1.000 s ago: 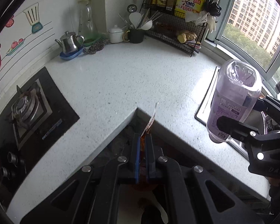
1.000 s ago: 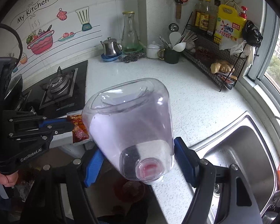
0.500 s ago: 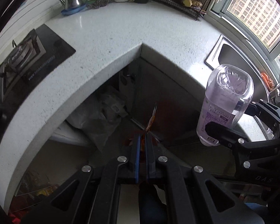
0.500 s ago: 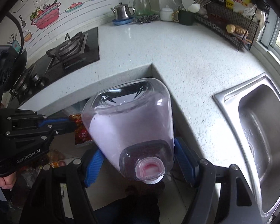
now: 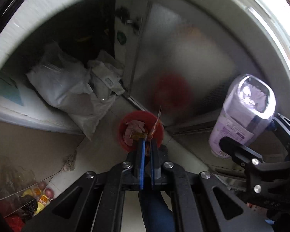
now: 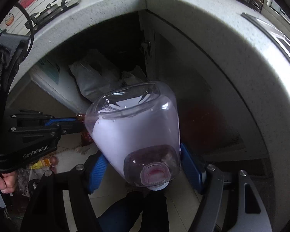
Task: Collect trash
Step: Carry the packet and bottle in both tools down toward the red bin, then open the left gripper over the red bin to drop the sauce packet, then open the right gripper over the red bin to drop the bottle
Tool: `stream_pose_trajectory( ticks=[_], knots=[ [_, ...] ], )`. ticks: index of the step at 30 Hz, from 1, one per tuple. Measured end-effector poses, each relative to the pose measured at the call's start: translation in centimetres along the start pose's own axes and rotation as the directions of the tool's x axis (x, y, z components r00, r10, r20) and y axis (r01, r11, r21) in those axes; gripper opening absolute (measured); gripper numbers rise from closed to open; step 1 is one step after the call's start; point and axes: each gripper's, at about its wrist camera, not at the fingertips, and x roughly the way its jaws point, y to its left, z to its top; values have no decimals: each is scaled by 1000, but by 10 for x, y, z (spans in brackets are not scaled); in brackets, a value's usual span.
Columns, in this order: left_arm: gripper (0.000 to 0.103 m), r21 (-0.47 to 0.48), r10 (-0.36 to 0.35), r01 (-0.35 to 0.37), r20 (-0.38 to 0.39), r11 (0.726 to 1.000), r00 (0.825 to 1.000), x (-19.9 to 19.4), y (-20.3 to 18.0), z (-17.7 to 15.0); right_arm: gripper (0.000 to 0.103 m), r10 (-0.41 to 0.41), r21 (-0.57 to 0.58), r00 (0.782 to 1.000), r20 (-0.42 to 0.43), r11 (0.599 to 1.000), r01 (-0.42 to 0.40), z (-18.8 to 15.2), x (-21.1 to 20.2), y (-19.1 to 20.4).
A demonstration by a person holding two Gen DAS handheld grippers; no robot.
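Note:
My left gripper (image 5: 147, 142) is shut on a thin red and orange snack wrapper (image 5: 156, 124) and holds it above a small red trash bin (image 5: 139, 129) on the floor, which has scraps in it. My right gripper (image 6: 145, 166) is shut on an empty clear plastic bottle (image 6: 137, 133) with a pale purple label, neck toward the camera. The bottle also shows in the left wrist view (image 5: 243, 114), to the right of the bin. The left gripper shows in the right wrist view (image 6: 63, 124) at the left, partly behind the bottle.
The white countertop edge (image 6: 212, 25) curves overhead. Under it stand grey cabinet doors (image 5: 183, 58) and an open recess with white plastic bags (image 5: 71, 89). Packets and onions (image 5: 38, 195) lie on the tiled floor at lower left. My dark trouser leg (image 5: 156, 208) is below the grippers.
Both grippers have dropped from countertop height to below the counter and tilted down toward the floor. The red bin has come into view under the wrapper. Both grips are unchanged.

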Motion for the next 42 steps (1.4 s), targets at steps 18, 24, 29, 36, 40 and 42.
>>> stream_pose_trajectory(
  ticks=[18,24,29,36,40,42],
  knots=[
    [33,2,-101,101,-51,995,994,109,6,-5,71,-63,93,997,-54,993,67,-25,73,-34],
    [72,-30,-109,108,-32,994,994,93,15,-12,71,-51,101,997,-66,993,58,-22,73,-30],
    [85,-55,-55,55,12,997,998,76,30,-23,71,-38,57,997,-72,997,42,-17,72,-20],
    [94,-86,68,-64,39,994,997,63,51,-39,71,-11,-16,996,-88,1000,10,-8,93,0],
    [103,-115,84,-79,37,990,996,66,64,-42,71,-1,-45,994,-107,999,-4,-6,109,9],
    [103,-126,82,-76,41,989,996,66,68,-44,71,1,-52,994,-113,999,-7,-5,113,12]
  ],
)
